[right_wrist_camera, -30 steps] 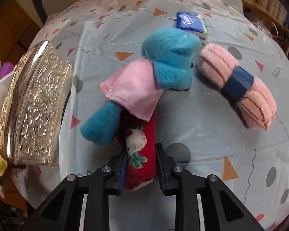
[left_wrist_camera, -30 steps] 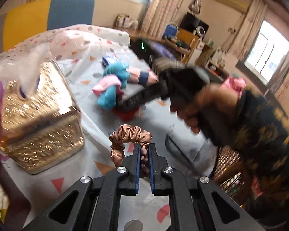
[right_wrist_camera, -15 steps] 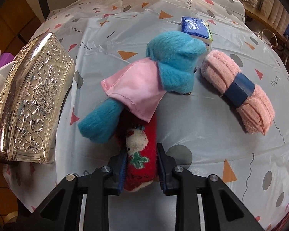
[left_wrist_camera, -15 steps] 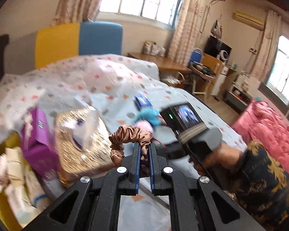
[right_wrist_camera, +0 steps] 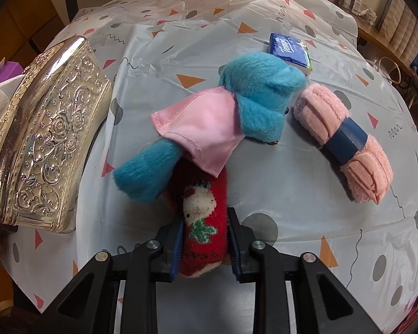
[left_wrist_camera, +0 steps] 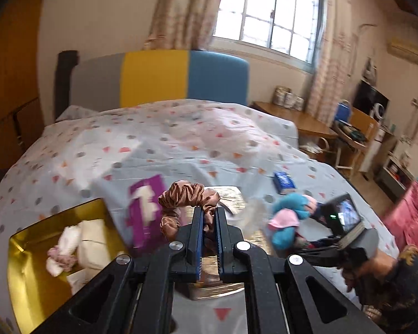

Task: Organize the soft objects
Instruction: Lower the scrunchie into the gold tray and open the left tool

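Observation:
My left gripper (left_wrist_camera: 207, 217) is shut on a brown satin scrunchie (left_wrist_camera: 188, 197) and holds it in the air above the bed. A yellow box (left_wrist_camera: 28, 272) at lower left holds cream and pink soft items (left_wrist_camera: 69, 246). My right gripper (right_wrist_camera: 206, 231) is shut on a red Christmas sock (right_wrist_camera: 203, 222) that lies on the sheet, its far end under a blue plush toy (right_wrist_camera: 253, 94) with a pink cloth (right_wrist_camera: 200, 130). A pink rolled towel with a blue band (right_wrist_camera: 345, 142) lies to the right.
A gold embossed tissue box (right_wrist_camera: 44, 150) stands left of the plush. A blue tissue pack (right_wrist_camera: 291, 51) lies behind the plush. A purple box (left_wrist_camera: 146, 208) sits beside the yellow box. The bed's headboard (left_wrist_camera: 153, 80) is at the back, a desk (left_wrist_camera: 298, 117) at right.
My left gripper has lifted and swung left with the scrunchie; the yellow box has come into view. My right gripper stays shut on the red sock, nearly still.

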Motion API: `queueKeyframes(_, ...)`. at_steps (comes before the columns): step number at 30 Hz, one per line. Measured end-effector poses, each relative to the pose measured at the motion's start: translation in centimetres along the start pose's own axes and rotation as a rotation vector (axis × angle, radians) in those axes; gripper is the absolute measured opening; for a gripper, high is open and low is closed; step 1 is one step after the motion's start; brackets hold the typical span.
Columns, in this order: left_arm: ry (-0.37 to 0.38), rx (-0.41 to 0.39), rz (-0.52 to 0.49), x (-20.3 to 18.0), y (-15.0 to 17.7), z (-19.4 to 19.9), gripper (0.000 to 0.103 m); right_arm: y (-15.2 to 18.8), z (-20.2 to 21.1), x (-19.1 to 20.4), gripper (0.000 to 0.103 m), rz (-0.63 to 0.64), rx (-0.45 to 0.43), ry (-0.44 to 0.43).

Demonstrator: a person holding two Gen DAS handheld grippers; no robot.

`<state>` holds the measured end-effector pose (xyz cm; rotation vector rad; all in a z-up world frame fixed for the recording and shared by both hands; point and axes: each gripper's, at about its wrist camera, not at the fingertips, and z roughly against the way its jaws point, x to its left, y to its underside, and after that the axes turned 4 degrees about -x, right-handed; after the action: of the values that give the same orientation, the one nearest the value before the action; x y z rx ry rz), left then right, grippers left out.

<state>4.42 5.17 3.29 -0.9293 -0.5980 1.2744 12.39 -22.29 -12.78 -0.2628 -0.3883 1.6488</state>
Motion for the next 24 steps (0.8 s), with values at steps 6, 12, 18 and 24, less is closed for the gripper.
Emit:
queueKeyframes(6,-0.123,0.014,0.073,5.7,1.4,0.2,0.008,0.1,0.2,-0.1,0.029,0.002,0.001,-0.004)
queueKeyframes(12,-0.336,0.012,0.091,11.0,3.6,0.4,0.008,0.2,0.0,-0.2,0.029,0.007,-0.002,-0.002)
queueKeyframes(18,-0.454,0.091,0.182,16.1,6.7,-0.1,0.009,0.4,0.1,0.5,0.028,0.04,-0.01,0.024)
queueKeyframes(24,-0.469,0.162,0.273,19.1,8.6,-1.2,0.014,0.5,0.3,1.3,0.027,0.053,-0.015,0.047)
